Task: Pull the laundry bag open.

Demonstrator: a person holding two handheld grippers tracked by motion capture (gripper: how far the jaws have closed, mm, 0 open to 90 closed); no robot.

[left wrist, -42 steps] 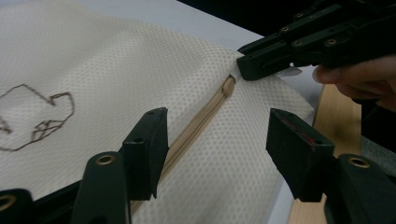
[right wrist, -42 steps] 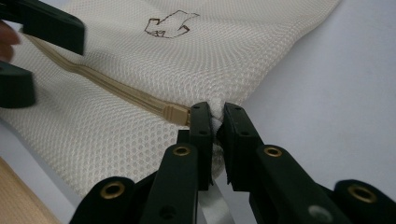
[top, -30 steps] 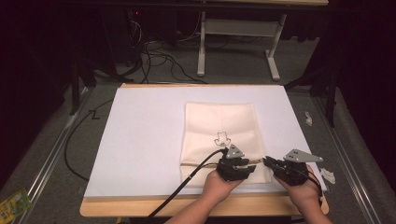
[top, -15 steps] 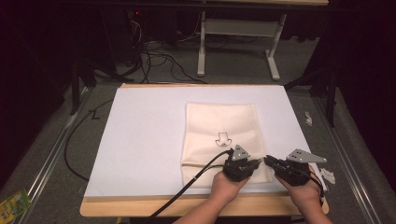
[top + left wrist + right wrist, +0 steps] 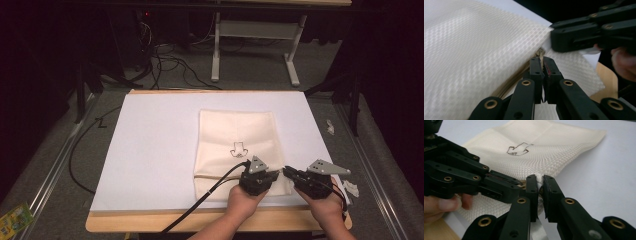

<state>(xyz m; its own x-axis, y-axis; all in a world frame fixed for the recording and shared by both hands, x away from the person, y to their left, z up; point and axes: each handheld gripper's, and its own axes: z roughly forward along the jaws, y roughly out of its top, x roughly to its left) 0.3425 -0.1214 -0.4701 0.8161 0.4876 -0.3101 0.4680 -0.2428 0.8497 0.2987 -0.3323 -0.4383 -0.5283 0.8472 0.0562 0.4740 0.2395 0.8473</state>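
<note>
Two grippers: both down at the near right corner of the bag, side by side, tips almost meeting.
Bag: cream mesh, lying flat on the white sheet, right of the middle; a small black outline drawing sits near its centre (an arrow-like shape in the right gripper view).
Left gripper: jaws have just been closing and now stand pressed together, pinching the bag's edge. In the left gripper view the weave and a tan cord run in between the pads.
Right gripper: clamped on the same corner from the right side; in its own view a bunch of cream fabric is squeezed between the two black pads.
Spacing: the left gripper's tip comes in just beside the right one's in the right gripper view, touching or nearly so (too close to call).
Hands: left hand and right hand come in from the near edge, each wrapped round its tool.
Cable: black, trailing from the left gripper off the near edge of the table.
Bag's far end: lies smooth and flat, well apart from both tools.
</note>
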